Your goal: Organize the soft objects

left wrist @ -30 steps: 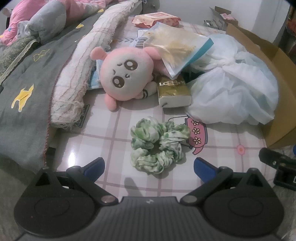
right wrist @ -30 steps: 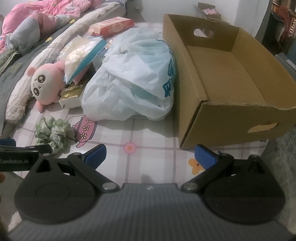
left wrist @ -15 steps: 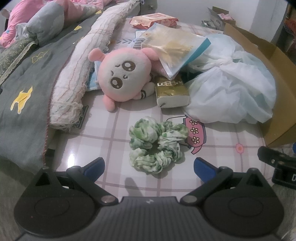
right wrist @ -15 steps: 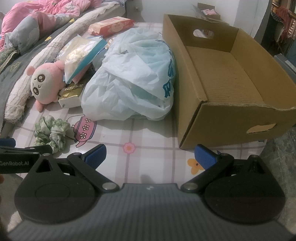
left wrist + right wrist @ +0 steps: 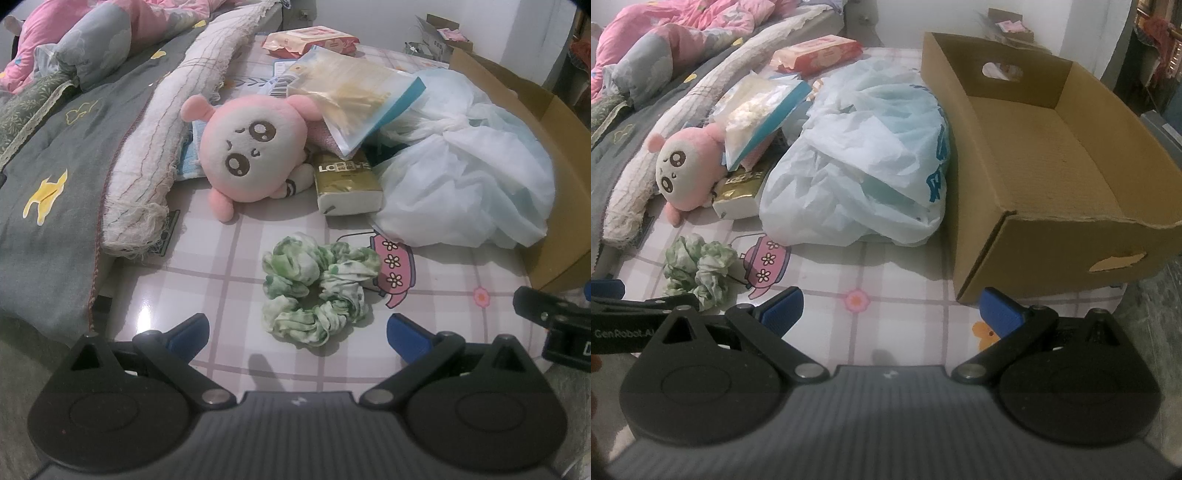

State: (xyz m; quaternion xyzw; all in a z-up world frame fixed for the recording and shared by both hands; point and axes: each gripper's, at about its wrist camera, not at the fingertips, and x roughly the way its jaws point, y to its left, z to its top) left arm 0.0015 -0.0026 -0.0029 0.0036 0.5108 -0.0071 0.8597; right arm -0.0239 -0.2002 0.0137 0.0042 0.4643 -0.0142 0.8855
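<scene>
A green and white scrunchie lies on the checked tabletop just ahead of my left gripper, which is open and empty. It also shows in the right wrist view. A pink plush toy lies behind it, also seen in the right wrist view. A white plastic bag sits beside an empty cardboard box. My right gripper is open and empty, low over the table in front of the bag and box.
A gold tissue pack, a clear snack bag and a pink wipes pack lie behind the plush. A rolled cream blanket and grey bedding border the table's left side.
My left gripper has drifted slightly, with the scrunchie and plush shifting a little in view. The right view is nearly unchanged.
</scene>
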